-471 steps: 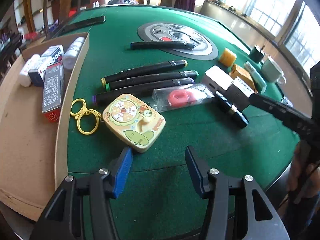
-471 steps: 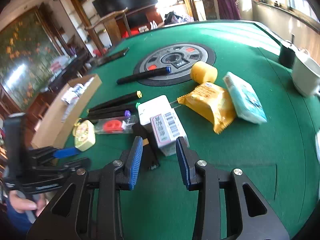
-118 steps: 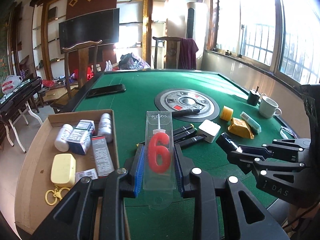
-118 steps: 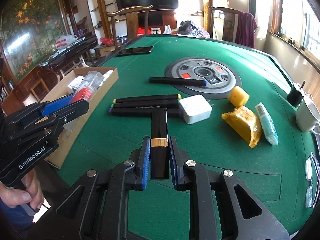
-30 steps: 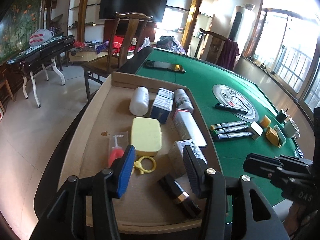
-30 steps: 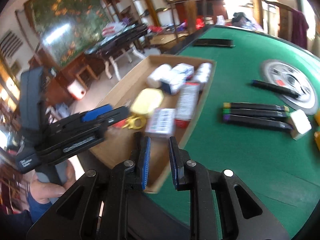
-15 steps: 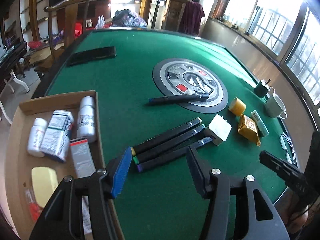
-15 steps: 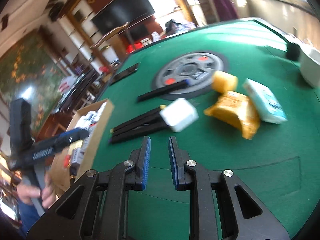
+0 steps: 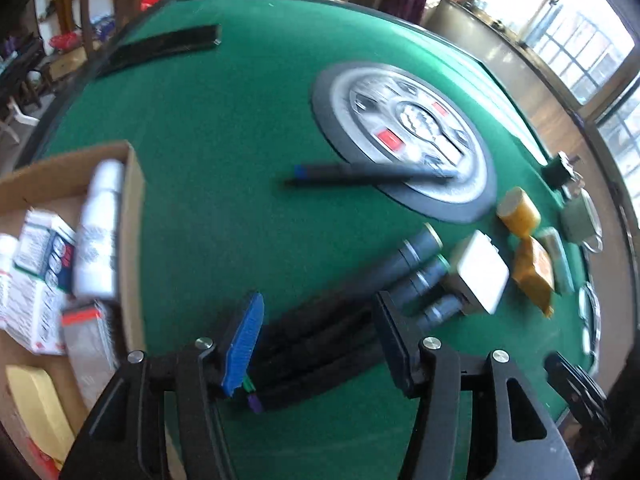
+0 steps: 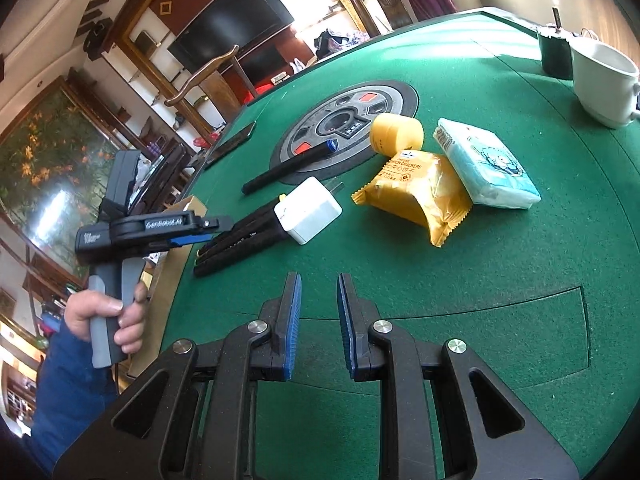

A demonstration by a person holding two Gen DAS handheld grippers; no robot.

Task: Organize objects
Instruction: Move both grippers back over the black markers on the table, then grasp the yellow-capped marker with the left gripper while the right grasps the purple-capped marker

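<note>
The left gripper point(image 9: 316, 344), fingers spread and empty, straddles three black marker pens point(image 9: 340, 336) lying bunched near the brown cardboard tray point(image 9: 134, 240), so closing risks pinching several together, while the right gripper point(image 10: 318, 320) hangs clenched on nothing above the green felt desk point(image 10: 500, 260)

Three long black markers point(image 9: 344, 320) lie side by side on the green felt bench point(image 9: 224, 152), their far ends against a white square charger block point(image 9: 478, 276). A fourth black pen point(image 9: 368, 172) rests partly on the round grey centre plate point(image 9: 404, 132). The open cardboard box point(image 9: 134, 240) at the bench's edge holds white bottles and cartons – all lying flat.
</note>
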